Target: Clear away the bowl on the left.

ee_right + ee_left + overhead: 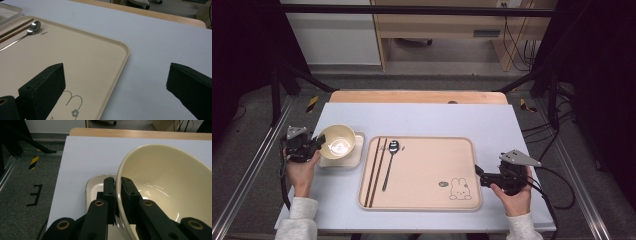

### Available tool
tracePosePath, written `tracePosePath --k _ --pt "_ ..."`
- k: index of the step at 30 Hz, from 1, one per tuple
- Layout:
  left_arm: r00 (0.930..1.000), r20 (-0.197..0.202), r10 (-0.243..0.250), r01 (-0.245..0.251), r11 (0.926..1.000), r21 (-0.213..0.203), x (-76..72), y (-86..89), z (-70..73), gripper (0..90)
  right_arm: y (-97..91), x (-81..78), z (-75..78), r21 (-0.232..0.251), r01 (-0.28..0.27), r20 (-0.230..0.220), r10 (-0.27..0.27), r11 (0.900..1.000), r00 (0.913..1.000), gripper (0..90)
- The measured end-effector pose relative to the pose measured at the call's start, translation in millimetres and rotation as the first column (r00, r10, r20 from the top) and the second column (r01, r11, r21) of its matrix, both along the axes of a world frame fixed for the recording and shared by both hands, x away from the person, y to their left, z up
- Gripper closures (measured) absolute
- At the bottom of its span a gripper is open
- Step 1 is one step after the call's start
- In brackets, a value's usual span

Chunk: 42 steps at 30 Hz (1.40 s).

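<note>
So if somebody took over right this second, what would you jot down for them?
Left gripper: shut on the rim of the cream bowl, tilted above the small white dish.
Right gripper: open, empty, over the tray's right edge.
On the tray: chopsticks and spoon, laid at its left side.
Left to do: probably set the bowl on the tray; the dish may follow.

A lab-style recording station: a table (422,120) framed by black metal rails (252,160), grey carpet, trailing cables (517,45) at upper right, and plain wooden furniture (437,25) at top centre.
</note>
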<state>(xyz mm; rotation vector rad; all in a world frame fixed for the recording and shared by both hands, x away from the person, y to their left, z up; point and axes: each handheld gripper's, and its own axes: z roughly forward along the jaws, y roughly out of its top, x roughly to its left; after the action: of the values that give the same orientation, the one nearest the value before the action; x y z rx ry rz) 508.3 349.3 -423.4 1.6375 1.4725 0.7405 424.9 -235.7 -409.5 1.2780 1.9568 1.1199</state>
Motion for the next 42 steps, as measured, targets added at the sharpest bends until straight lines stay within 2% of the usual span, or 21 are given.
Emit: tracePosePath --k 8,19,28,32,42 --pt "0.9989 0.042 -0.019 0.019 0.9998 -0.006 -10.7 -4.2 9.6 83.0 -0.1 0.0 0.0 0.0 0.0 0.002 0.0 1.0 1.0 2.3" --pt "0.9956 0.079 -0.051 0.051 0.9987 0.0 -21.3 -15.3 18.9 82.9 0.1 -0.1 0.1 0.0 -0.001 0.0 0.001 1.0 1.0 2.3" --pt "0.9874 0.123 -0.1 0.101 0.9949 0.0 -28.9 -36.0 30.1 83.0 -0.1 -0.5 0.6 0.005 -0.001 0.001 0.001 1.0 1.0 2.3" --pt "0.9856 0.124 -0.115 0.115 0.9933 0.001 -29.6 -42.7 32.3 83.0 -0.4 -0.8 0.8 0.004 0.0 0.002 0.0 1.0 1.0 2.3" --pt "0.9743 0.139 -0.177 0.177 0.9841 0.009 -29.0 -70.7 38.6 83.0 -0.8 -0.9 1.0 0.003 -0.001 0.007 0.001 1.0 1.0 2.2"
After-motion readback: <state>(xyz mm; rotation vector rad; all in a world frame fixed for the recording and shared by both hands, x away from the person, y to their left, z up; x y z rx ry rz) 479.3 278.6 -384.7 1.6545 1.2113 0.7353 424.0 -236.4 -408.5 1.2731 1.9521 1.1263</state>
